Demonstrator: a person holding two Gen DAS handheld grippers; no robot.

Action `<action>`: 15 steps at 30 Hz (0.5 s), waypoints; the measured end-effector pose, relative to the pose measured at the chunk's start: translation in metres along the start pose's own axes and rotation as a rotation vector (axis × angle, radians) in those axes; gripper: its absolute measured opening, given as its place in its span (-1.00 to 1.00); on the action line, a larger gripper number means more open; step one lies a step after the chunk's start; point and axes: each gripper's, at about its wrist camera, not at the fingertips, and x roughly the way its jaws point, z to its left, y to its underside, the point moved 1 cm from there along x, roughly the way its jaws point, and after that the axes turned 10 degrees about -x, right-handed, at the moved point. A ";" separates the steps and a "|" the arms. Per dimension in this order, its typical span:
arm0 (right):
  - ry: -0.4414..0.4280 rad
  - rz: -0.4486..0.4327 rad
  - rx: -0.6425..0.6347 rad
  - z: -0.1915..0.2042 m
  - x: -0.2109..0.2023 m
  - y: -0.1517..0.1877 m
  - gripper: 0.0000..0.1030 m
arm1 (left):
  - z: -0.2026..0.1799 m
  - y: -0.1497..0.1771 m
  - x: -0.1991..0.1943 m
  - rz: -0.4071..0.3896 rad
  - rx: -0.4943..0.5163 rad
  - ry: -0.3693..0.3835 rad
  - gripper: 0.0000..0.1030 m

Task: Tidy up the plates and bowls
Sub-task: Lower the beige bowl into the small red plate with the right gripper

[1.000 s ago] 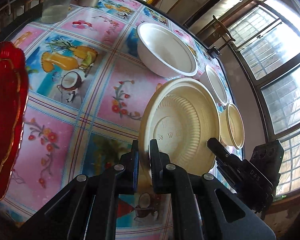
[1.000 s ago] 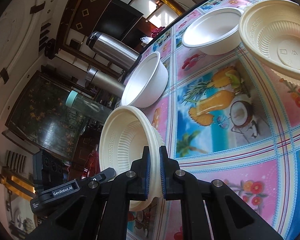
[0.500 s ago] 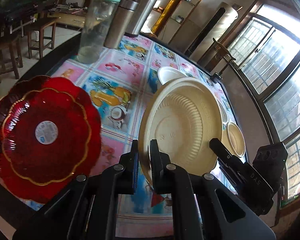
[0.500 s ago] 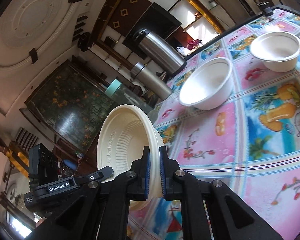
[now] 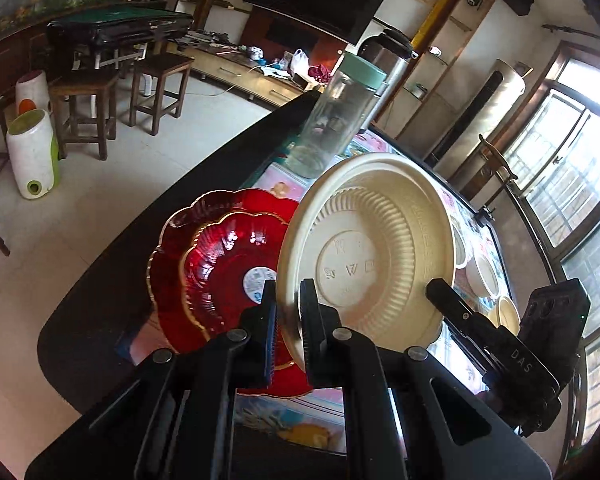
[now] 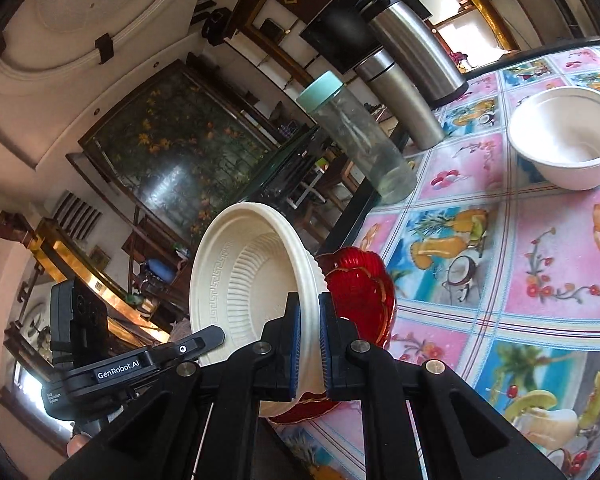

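Now both grippers (image 5: pixel 287 320) (image 6: pixel 309 344) clamp one cream bowl (image 5: pixel 380 248) (above one red plate (image 5: pixel 216 276)).

Left gripper (image 5: pixel 288 320): matte black plastic, two flat fingers (image 5: pixel 269 320) with ribbed inner pads, triangular cut-out linkage arms, round silver pivot screws along them; lower right of the frame a black side module marked "DAS" with small lenses. Right gripper (image 6: pixel 308 344): same black build and silver screws, but blue pads (image 6: pixel 296 344) lining the fingers; lower left a black bar with white "GenRobot.AI" lettering and a boxy camera unit.
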 end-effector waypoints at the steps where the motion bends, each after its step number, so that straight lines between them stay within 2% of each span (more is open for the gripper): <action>1: 0.001 0.010 -0.003 0.003 0.004 0.002 -0.83 | 0.006 -0.001 0.002 0.004 -0.009 -0.009 -0.83; 7: 0.028 0.075 -0.002 0.000 0.032 0.012 -0.83 | 0.030 0.000 0.023 0.040 -0.047 -0.068 -0.82; 15: 0.090 0.148 -0.004 -0.012 0.046 0.020 -0.83 | 0.039 0.008 0.044 0.092 -0.063 -0.101 -0.82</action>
